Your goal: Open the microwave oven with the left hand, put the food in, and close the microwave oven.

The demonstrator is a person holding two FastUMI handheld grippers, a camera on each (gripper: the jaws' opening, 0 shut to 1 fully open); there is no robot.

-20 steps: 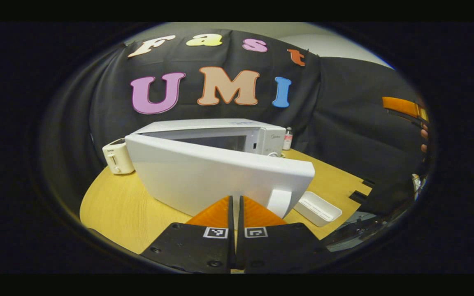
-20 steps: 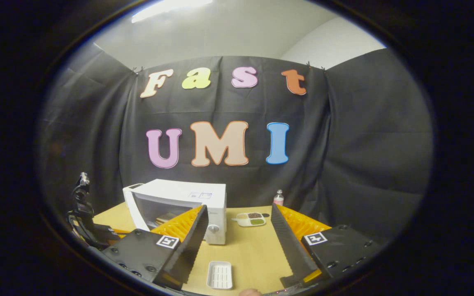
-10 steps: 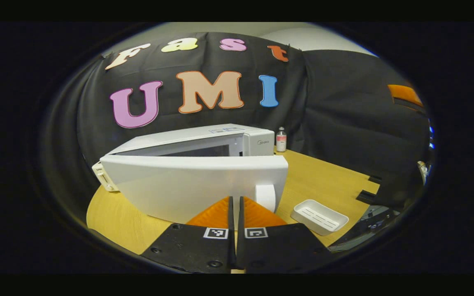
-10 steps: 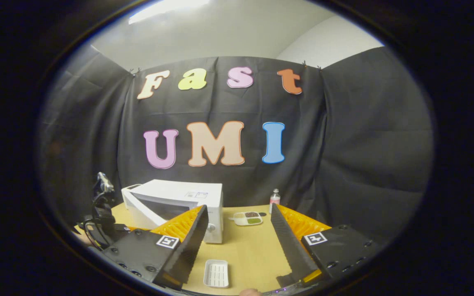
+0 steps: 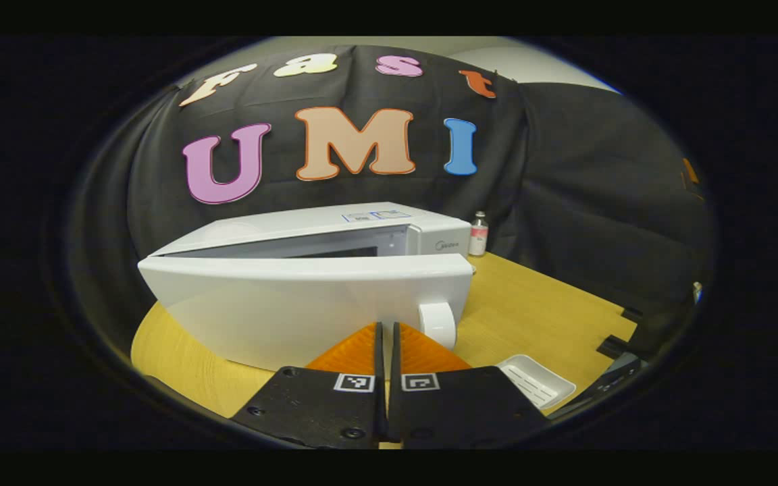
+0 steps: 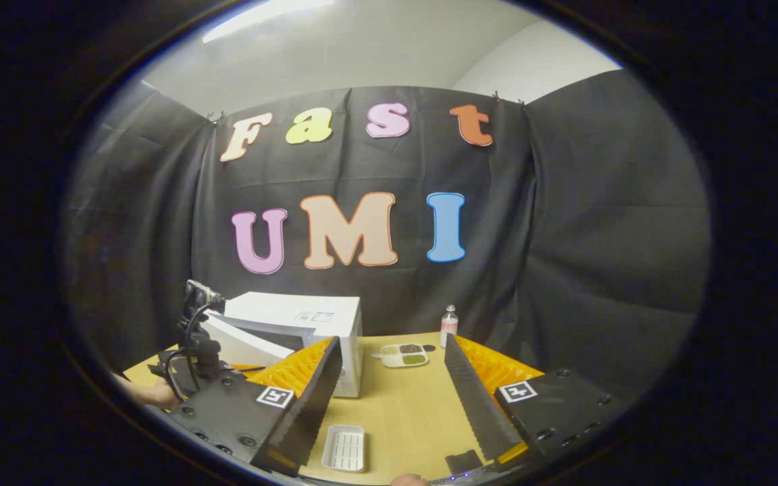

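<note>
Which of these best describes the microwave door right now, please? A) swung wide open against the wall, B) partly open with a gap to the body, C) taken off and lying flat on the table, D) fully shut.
B: in the left gripper view the microwave door stands angled away from the microwave body, with a gap into the cavity between them.

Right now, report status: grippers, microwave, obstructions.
Left hand-held gripper shut, empty, facing the white microwave oven. Right hand-held gripper open, empty. Oven door ajar. White ridged tray on wooden table.
</note>
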